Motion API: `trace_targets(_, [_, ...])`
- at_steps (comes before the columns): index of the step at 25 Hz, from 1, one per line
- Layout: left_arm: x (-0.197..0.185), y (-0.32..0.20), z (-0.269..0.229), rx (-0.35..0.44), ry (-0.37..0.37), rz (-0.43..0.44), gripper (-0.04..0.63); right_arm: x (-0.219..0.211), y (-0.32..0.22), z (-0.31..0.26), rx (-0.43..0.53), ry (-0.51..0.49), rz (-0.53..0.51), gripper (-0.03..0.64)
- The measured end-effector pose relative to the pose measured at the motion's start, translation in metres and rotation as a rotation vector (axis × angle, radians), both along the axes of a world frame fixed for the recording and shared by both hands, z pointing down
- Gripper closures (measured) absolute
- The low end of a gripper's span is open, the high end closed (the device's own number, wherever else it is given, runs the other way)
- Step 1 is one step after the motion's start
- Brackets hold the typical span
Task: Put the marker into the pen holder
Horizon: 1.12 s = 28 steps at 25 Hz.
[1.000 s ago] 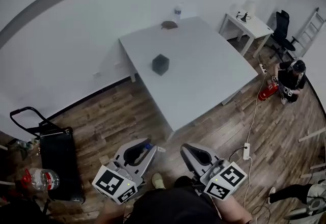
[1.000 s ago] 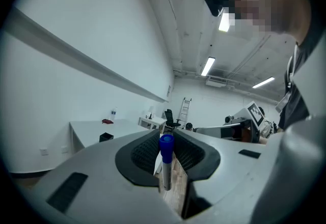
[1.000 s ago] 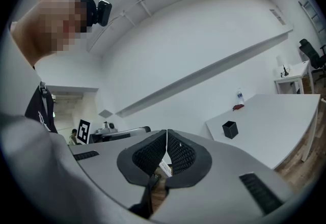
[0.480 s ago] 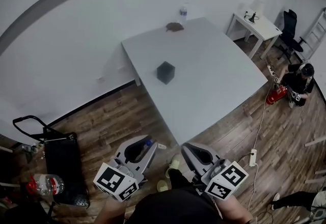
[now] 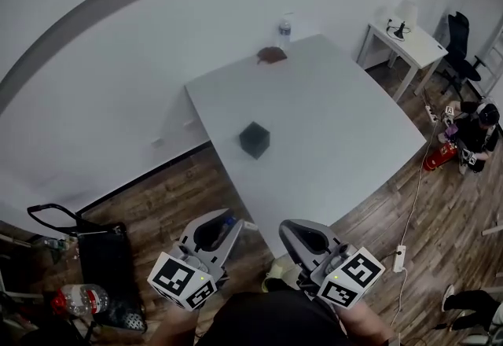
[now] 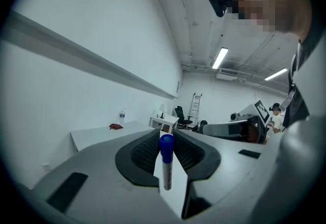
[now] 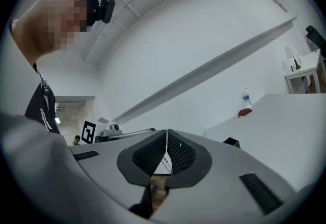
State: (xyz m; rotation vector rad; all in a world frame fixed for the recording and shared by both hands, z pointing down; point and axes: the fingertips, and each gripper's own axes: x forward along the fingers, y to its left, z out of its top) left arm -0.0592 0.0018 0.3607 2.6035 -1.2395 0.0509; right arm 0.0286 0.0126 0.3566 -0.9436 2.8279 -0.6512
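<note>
A white table (image 5: pixel 346 124) fills the middle of the head view, standing well ahead of the person, so nothing on it is within reach yet. Both tools hang low over the wood floor, short of the table's near corner. The left gripper (image 5: pixel 222 225) is clamped on the marker. The right gripper (image 5: pixel 295 230) has its jaws pressed together with nothing between them, probably idle because one tool is enough for carrying. The black pen holder (image 5: pixel 255 139) sits alone on the table near its left edge. The marker (image 6: pixel 165 159) stands upright between the left jaws, blue cap up, an orientation suited to dropping it straight in.
</note>
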Motion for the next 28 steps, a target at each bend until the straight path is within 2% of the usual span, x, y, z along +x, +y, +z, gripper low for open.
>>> trace_targets(11, [-0.006,-0.103,0.036,-0.024,-0.014,-0.064,0.515,0.008,-0.069,0.012,-0.048,0.011,-0.001,0.600])
trace_targets(20, [-0.025,-0.213,0.085,0.000,-0.006,-0.146,0.515,0.021,-0.124,0.026,-0.093,0.055,0.118,0.600])
trace_targets(28, [-0.026,-0.288,0.143,0.008,-0.022,-0.201,0.514,0.024,-0.162,0.048,-0.179,0.089,0.196,0.600])
